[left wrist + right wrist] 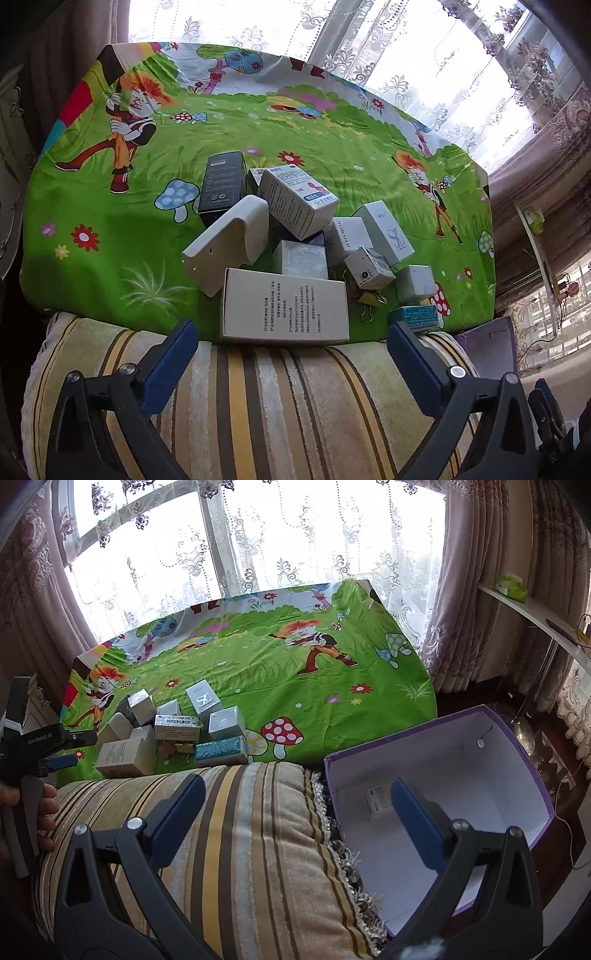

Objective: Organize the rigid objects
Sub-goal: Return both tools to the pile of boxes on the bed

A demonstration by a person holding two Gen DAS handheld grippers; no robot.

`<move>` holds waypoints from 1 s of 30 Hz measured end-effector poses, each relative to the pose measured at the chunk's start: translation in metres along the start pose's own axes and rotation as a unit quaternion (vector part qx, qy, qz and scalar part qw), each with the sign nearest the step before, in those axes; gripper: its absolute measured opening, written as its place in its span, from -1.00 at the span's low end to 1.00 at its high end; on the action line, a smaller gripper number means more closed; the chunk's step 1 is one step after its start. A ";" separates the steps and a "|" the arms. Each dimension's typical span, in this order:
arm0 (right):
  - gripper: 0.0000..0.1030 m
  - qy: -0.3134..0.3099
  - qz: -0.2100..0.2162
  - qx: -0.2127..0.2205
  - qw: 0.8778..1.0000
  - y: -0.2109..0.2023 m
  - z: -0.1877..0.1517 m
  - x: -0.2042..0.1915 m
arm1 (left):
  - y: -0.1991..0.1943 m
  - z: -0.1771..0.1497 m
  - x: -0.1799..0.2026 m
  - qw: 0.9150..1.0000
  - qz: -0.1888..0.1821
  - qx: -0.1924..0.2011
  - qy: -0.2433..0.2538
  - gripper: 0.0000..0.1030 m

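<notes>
Striped plush, in bands of cream, yellow and brown, covered the cushion [280,398] directly beneath both of my claws. My left claw [291,336] stood spread wide with nothing between its blue pads [173,354], poised over the cushion's far edge. My right claw [295,797] was just as wide and empty, one finger over the stripes and the other over the open purple box [517,746] that sat beside the cushion's fringed end. Inside that box's white interior lay one small white carton [376,801], partly hidden behind my finger.

Just past the cushion began the table's cloth [110,236], a bright green cartoon meadow with spotted mushrooms, flowers and orange-haired figures. The jumble of boxes rested on its near part: a large white box with printed text [286,308] lay flat at the near edge, touching the cushion; a teal box [415,317] sat to its right, with gold binder clips [369,301] between them. Behind these stood small white and silvery cartons, a white curved plastic piece [225,240], a tilted medicine box [295,203] on top of the heap, and a black box [223,184] at the rear.

From the right wrist view, my own hand [40,812] gripped the left tool's handle at the frame's edge.

Beyond the cloth, lace curtains [258,546] hung before bright windows, with heavier mauve drapes [480,590] to the sides and a white shelf [535,616] along the right wall.
</notes>
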State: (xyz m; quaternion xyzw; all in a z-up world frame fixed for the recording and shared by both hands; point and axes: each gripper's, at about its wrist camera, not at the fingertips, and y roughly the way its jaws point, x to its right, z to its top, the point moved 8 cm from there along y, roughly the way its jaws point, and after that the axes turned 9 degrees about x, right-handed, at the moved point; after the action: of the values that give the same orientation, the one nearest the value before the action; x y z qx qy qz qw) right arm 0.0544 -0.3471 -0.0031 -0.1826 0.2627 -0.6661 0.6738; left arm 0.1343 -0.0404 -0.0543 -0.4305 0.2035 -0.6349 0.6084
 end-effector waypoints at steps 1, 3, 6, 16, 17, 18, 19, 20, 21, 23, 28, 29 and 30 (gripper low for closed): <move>0.97 -0.003 0.002 -0.001 1.000 0.001 0.000 -0.002 | 0.005 -0.001 0.000 1.000 0.007 -0.010 0.005 1.00; 0.97 -0.010 0.005 -0.006 1.000 0.003 -0.001 -0.007 | 0.013 -0.003 0.000 1.000 0.016 -0.023 0.010 1.00; 0.97 -0.016 0.006 -0.012 1.000 0.007 -0.003 -0.012 | 0.021 -0.005 0.002 0.999 0.027 -0.037 0.019 1.00; 0.97 -0.032 0.038 -0.026 0.998 0.016 0.001 -0.040 | 0.042 -0.009 0.007 0.996 0.043 -0.070 0.030 1.00; 0.97 -0.035 0.042 -0.028 0.998 0.017 0.003 -0.044 | 0.043 -0.009 0.008 0.996 0.044 -0.072 0.032 1.00; 0.97 -0.038 0.046 -0.029 0.998 0.018 0.004 -0.048 | 0.044 -0.010 0.007 0.996 0.046 -0.075 0.034 1.00; 0.97 -0.040 0.050 -0.030 0.998 0.020 0.006 -0.052 | 0.046 -0.010 0.007 0.995 0.048 -0.076 0.034 1.00; 0.97 -0.043 0.055 -0.031 0.997 0.022 0.007 -0.057 | 0.047 -0.010 0.007 0.995 0.049 -0.078 0.035 1.00; 0.97 -0.047 0.059 -0.033 0.997 0.024 0.008 -0.061 | 0.047 -0.010 0.007 0.995 0.051 -0.079 0.036 1.00; 0.97 -0.057 0.065 -0.038 0.996 0.030 0.011 -0.070 | 0.048 -0.010 0.006 0.995 0.055 -0.079 0.036 1.00; 0.97 -0.062 0.076 -0.053 0.994 0.045 0.018 -0.085 | 0.054 -0.012 0.006 0.994 0.062 -0.086 0.039 1.00; 0.97 -0.059 0.079 -0.055 0.994 0.048 0.020 -0.087 | 0.055 -0.012 0.006 0.993 0.063 -0.087 0.040 1.00; 0.97 -0.056 0.081 -0.056 0.994 0.050 0.023 -0.090 | 0.056 -0.012 0.006 0.993 0.064 -0.088 0.041 1.00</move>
State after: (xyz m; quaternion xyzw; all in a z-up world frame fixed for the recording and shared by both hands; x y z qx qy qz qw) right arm 0.1103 -0.2579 -0.0048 -0.2351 0.2755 -0.5822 0.7279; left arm 0.1586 -0.0592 -0.1033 -0.4423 0.3105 -0.5912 0.5987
